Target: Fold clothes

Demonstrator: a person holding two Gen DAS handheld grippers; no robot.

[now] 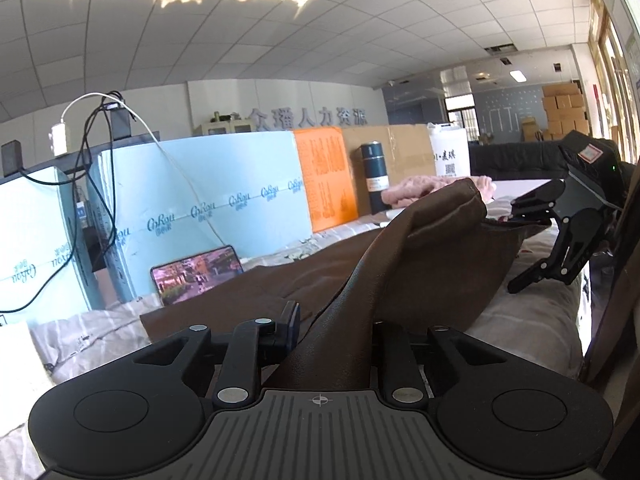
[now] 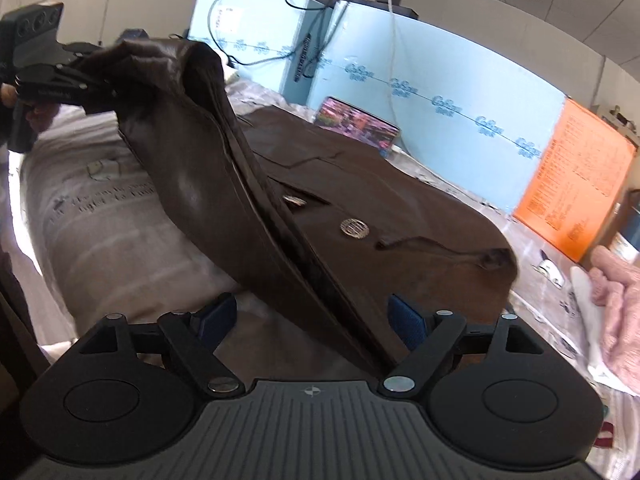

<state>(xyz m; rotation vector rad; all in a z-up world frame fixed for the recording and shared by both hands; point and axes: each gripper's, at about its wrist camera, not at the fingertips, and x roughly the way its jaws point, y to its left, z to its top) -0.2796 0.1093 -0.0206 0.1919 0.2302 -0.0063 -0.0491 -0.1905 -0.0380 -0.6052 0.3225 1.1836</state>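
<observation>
A dark brown jacket (image 2: 360,184) with metal buttons lies on the cloth-covered table (image 2: 92,200). My left gripper (image 1: 336,320) is shut on a fold of the brown jacket (image 1: 420,240) and lifts its edge off the table; it also shows in the right wrist view (image 2: 100,92), pinching the raised end. My right gripper (image 2: 312,316) is open, its blue pads (image 2: 408,320) standing wide on either side of the raised jacket edge. In the left wrist view the right gripper (image 1: 532,240) shows at the right with its jaws apart beside the jacket's far end.
A pink knit garment (image 2: 616,304) lies at the table's right end. A phone (image 2: 356,124) leans against pale blue foam boards (image 2: 440,80). An orange board (image 2: 576,176), cardboard and a dark flask (image 1: 374,176) stand behind. Cables (image 1: 96,160) hang at the left.
</observation>
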